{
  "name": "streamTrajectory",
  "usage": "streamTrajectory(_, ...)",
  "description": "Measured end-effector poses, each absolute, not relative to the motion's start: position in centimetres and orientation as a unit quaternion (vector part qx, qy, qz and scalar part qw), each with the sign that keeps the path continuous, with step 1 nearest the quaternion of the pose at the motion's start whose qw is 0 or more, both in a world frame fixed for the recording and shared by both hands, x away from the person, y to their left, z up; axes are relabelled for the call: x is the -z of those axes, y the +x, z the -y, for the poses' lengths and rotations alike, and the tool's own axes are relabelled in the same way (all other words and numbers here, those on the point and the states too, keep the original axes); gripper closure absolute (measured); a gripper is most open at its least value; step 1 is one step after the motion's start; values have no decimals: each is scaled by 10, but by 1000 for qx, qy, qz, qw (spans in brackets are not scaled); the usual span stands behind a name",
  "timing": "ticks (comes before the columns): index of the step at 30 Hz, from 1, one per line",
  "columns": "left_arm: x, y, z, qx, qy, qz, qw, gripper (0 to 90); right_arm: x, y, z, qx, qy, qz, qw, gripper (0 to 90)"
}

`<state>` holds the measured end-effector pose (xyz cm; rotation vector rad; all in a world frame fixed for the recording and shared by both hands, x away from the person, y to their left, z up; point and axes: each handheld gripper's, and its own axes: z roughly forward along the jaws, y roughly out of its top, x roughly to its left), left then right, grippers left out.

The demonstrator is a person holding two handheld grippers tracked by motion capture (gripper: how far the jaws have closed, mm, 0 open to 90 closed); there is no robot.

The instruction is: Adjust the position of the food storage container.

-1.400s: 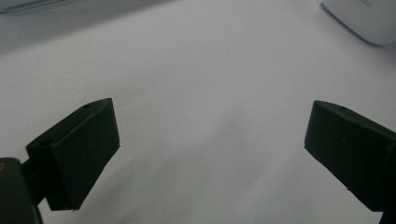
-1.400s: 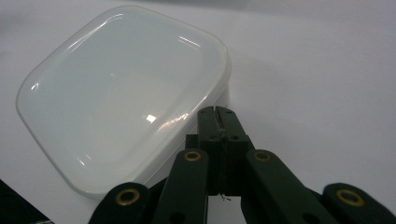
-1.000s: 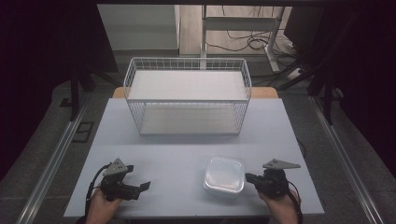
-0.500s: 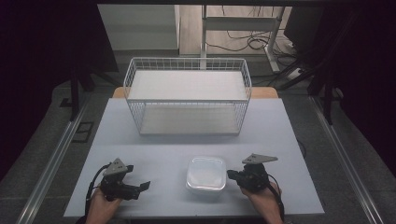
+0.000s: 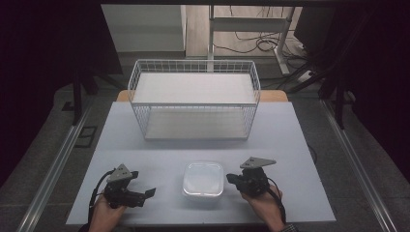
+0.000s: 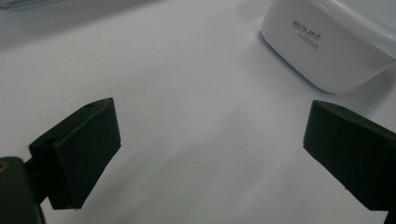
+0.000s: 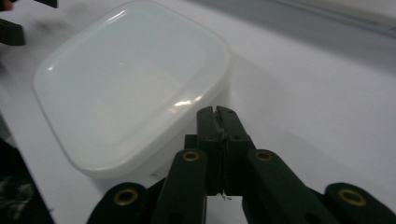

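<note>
white lidded container [image 5: 203,179], white wire basket [image 5: 194,99], black jaws

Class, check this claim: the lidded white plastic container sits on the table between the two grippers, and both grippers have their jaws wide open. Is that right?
Not quite. The lidded white plastic container does sit between them, but only the left gripper is wide open. The right gripper view shows the right gripper with its jaws pressed together.

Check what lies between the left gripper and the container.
Nothing: bare table separates the left gripper from the container in the high view. The left gripper view shows the same past its open jaws.
</note>
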<state>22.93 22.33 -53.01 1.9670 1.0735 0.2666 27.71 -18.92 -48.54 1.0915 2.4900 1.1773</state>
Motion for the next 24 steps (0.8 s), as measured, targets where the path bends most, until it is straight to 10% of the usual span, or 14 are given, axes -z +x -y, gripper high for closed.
streamTrajectory(15, 529, 227, -216, -102, 803, -402, 429, 37, 495, 272, 214, -401, 322, -846, 141, 129)
streamTrajectory(24, 532, 228, -215, -107, 804, -398, 428, 21, 505, 276, 223, -392, 332, -844, 153, 13)
